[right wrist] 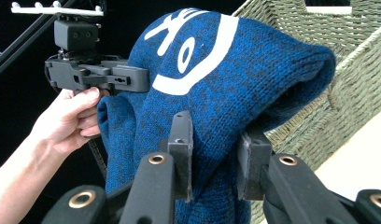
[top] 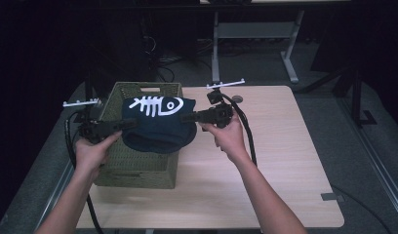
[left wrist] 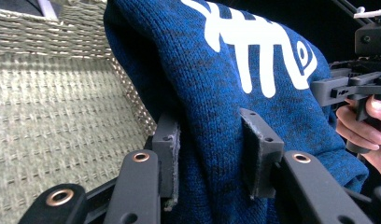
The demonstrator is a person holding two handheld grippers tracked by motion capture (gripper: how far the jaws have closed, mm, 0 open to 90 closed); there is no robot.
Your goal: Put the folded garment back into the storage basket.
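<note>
Left gripper [left wrist: 212, 154]: fingers [left wrist: 167, 154] clenched on a bunched fold of the blue knit sweater [left wrist: 226, 93], cloth pinched between both pads. Right gripper [right wrist: 216, 158]: fingers [right wrist: 181, 149] likewise clenched on a fold at the opposite side of the same garment.

High view: left gripper [top: 120, 126] holds the sweater's [top: 158, 124] left edge, right gripper [top: 187, 117] its right edge. The two point toward each other, level, with the garment spanning the gap. Each gripper is carried in a hand: left hand [top: 92, 151], right hand [top: 228, 136].

Sweater orientation: folded into a thick bundle, long axis running left to right between the two grips, roughly parallel to the near edge of the tabletop [top: 285, 161]. White fish-skeleton print [top: 155, 105] faces up on the far half; fish head toward the right gripper, tail toward the left. The near fold sags in a rounded lip.

Position: sweater held in the air over the open top of the woven green basket [top: 133, 165], clear of its floor as seen in the left gripper view. The right end of the bundle overhangs the basket's right wall. Basket stands on the left part of the tabletop.
</note>
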